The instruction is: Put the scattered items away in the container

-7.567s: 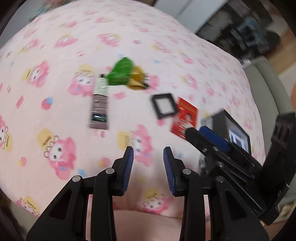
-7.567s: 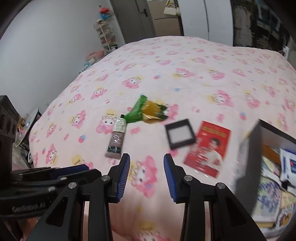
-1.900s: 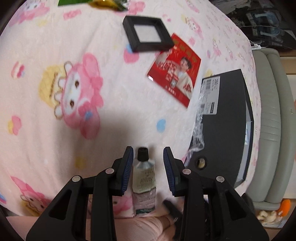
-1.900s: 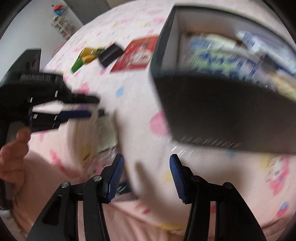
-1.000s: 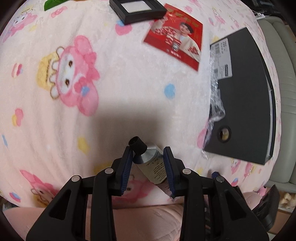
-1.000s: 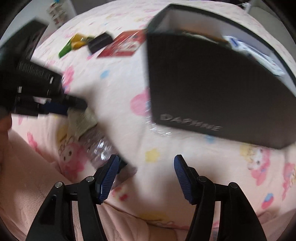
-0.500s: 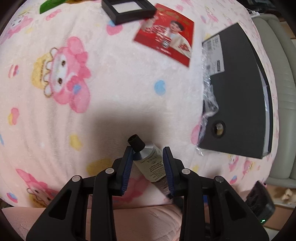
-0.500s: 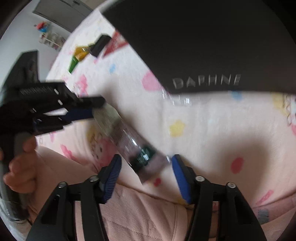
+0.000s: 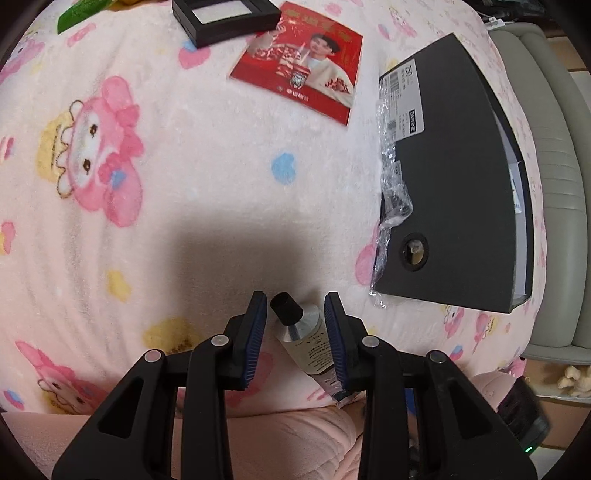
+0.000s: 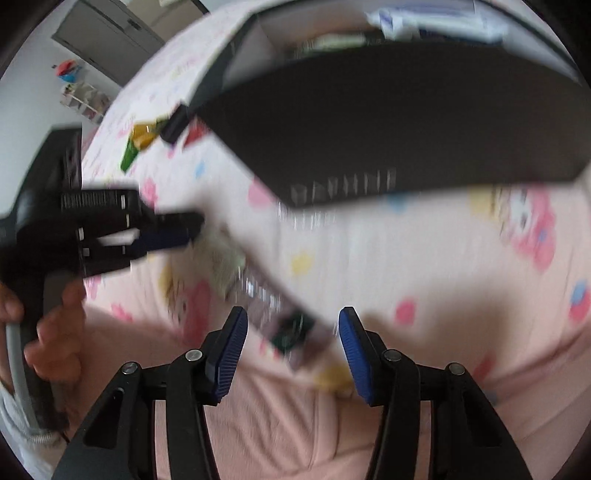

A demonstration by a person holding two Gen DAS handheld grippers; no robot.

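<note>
My left gripper [image 9: 295, 328] is shut on a hand cream tube [image 9: 304, 338] with a black cap, held tilted above the pink blanket. The right wrist view shows the left gripper [image 10: 188, 230] from the side, with the blurred tube [image 10: 258, 291] running down from it. The tube's crimped end lies between the fingers of my right gripper [image 10: 293, 350], which stands wide open around it. The black box [image 9: 461, 166] lies to the right, and its open top [image 10: 369, 129] shows several items inside. A red card [image 9: 303, 70], a black compact [image 9: 225, 18] and a green packet [image 9: 81, 11] lie on the bed.
A pink cartoon-print blanket [image 9: 147, 184] covers the bed. Crumpled clear wrap [image 9: 395, 192] hangs on the box's side. A grey upholstered seat [image 9: 554, 184] stands past the bed's right edge. A hand [image 10: 55, 332] holds the left gripper's handle. A shelf [image 10: 85, 99] stands by the far wall.
The tube has left the bed and now sits in my left gripper near the box. The right gripper has closed in on the tube's lower end, jaws spread wider.
</note>
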